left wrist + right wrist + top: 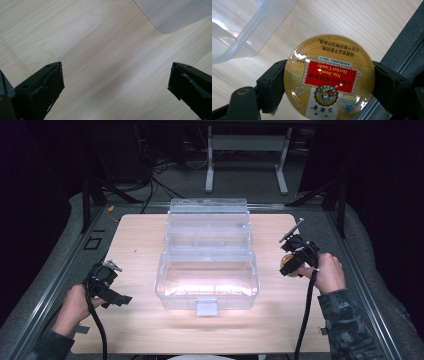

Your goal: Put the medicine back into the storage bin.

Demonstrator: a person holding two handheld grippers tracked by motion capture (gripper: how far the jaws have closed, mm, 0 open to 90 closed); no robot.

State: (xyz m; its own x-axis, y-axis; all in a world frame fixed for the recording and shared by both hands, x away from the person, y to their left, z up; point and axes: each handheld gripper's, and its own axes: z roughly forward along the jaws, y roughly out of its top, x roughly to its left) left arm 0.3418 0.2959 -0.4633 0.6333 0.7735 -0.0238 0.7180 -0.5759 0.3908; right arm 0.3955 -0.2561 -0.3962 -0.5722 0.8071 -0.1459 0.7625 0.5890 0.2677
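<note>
The right gripper [329,82] clamps a round candy tin [329,77] by its edges, held above the bench [140,245] just right of the clear box [207,270]. The left gripper [115,80], jaws spread and empty, hovers left of the box, near its front corner.

High view looks down — gripper views close — sharing the table [140,270].
</note>
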